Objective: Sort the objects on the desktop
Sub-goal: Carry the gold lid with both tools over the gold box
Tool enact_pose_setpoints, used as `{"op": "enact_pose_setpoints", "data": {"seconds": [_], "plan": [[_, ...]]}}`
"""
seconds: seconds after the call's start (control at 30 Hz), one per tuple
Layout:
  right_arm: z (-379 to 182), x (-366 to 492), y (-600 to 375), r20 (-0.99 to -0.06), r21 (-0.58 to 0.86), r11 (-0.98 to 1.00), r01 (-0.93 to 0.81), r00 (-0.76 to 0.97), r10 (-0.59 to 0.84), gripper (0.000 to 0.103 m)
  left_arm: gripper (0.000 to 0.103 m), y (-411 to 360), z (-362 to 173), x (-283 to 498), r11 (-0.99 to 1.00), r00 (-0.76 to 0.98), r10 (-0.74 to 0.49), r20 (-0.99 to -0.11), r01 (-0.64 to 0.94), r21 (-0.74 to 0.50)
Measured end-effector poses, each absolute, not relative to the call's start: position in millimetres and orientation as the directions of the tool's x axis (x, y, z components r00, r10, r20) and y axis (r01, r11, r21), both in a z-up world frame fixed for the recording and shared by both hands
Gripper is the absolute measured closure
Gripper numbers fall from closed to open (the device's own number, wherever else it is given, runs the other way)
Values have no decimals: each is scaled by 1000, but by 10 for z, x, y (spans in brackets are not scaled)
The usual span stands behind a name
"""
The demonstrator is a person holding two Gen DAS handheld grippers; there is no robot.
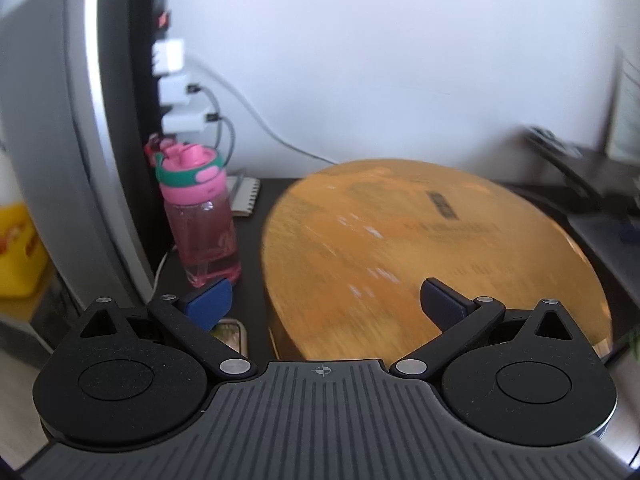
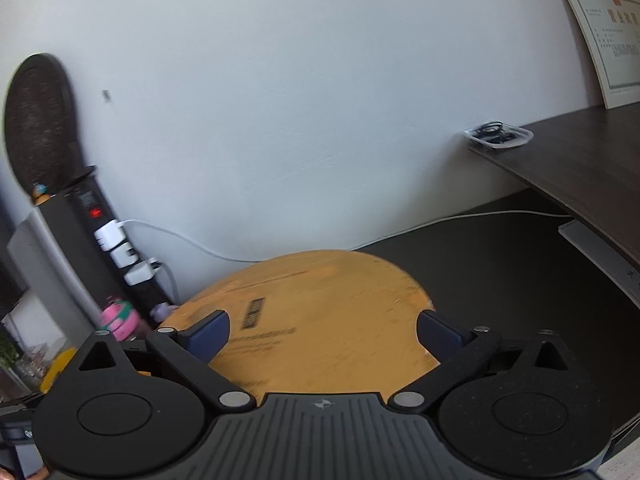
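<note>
Cardboard box [image 1: 400, 248], tan, printed with dark text, blurred, seen ahead of both wide-open, empty tongs, left tongs [image 1: 326, 306], right tongs [image 2: 323, 332], pink bottle [image 1: 200, 216] beside it on table [image 1: 276, 192].

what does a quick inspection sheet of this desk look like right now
surface: dark desk, raised shelf at right
job's things: cardboard box, pink bottle, spiral notebook
clutter: clear tray of small dark items on the shelf
grippers: left claw open, empty; right claw open, empty
cables: white cable along the wall; chargers in power strip
surroundings: white wall, framed certificate
</note>
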State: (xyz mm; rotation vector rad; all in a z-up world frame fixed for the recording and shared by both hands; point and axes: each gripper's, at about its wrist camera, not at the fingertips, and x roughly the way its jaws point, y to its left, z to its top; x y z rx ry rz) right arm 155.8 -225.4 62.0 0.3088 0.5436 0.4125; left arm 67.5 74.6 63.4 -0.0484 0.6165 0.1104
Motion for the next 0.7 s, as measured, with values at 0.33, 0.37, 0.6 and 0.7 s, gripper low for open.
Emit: {"op": "enact_pose_setpoints", "data": {"seconds": [0.33,0.37,0.6,0.7], "plan": [[463,903,-2046,-470,359,885,-297,761,446,0,0,79,355,116,986,797,-26,-603,120,116],[454,877,-2031,-477,354,889,-292,761,439,0,0,97,339,114,988,795,-21,-606,110,111],[458,782,-1789,-495,316,896,-311,752,435,1,0,254,305,105,994,797,-22,-604,83,73],[465,779,-1609,-503,277,897,-346,743,442,7,0,273,274,71,991,795,-40,-606,109,77]]}}
